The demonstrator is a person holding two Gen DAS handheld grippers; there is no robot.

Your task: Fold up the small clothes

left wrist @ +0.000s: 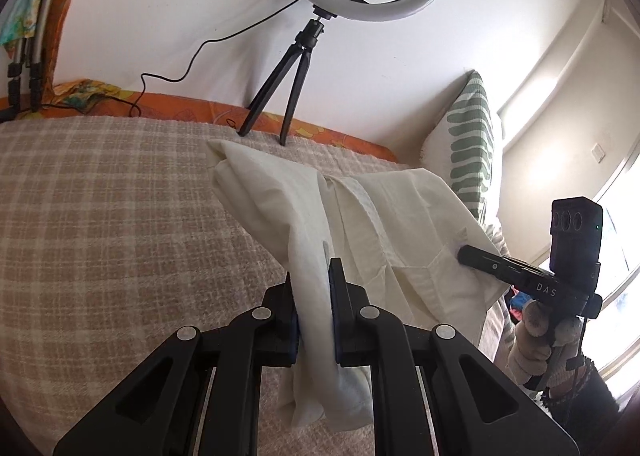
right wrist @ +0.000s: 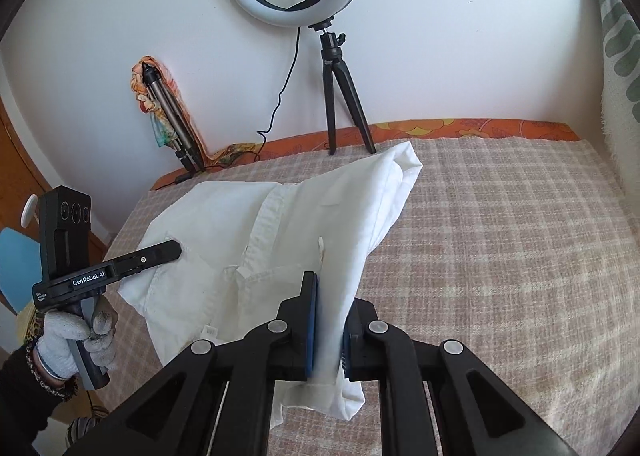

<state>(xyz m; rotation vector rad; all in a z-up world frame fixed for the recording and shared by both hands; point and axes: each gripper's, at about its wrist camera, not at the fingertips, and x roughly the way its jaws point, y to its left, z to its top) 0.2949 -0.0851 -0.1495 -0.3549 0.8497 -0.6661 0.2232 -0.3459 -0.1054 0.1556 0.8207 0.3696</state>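
A small white button-up shirt (left wrist: 384, 224) lies partly lifted over the checked bedspread (left wrist: 112, 216). My left gripper (left wrist: 312, 296) is shut on a bunched edge of the shirt, which hangs down between the fingers. My right gripper (right wrist: 330, 320) is shut on the opposite edge of the same shirt (right wrist: 280, 224). In the left wrist view the right gripper (left wrist: 464, 250) shows at the right, its tip pinching the cloth. In the right wrist view the left gripper (right wrist: 176, 246) shows at the left, its tip in the cloth. The shirt stretches between the two, its far end folded up.
A ring light on a black tripod (left wrist: 288, 96) stands at the bed's far edge by the white wall, also in the right wrist view (right wrist: 340, 88). A green-patterned pillow (left wrist: 468, 136) leans at the right. A folded tripod (right wrist: 172, 120) leans at the far left. An orange sheet (right wrist: 440, 128) borders the bedspread.
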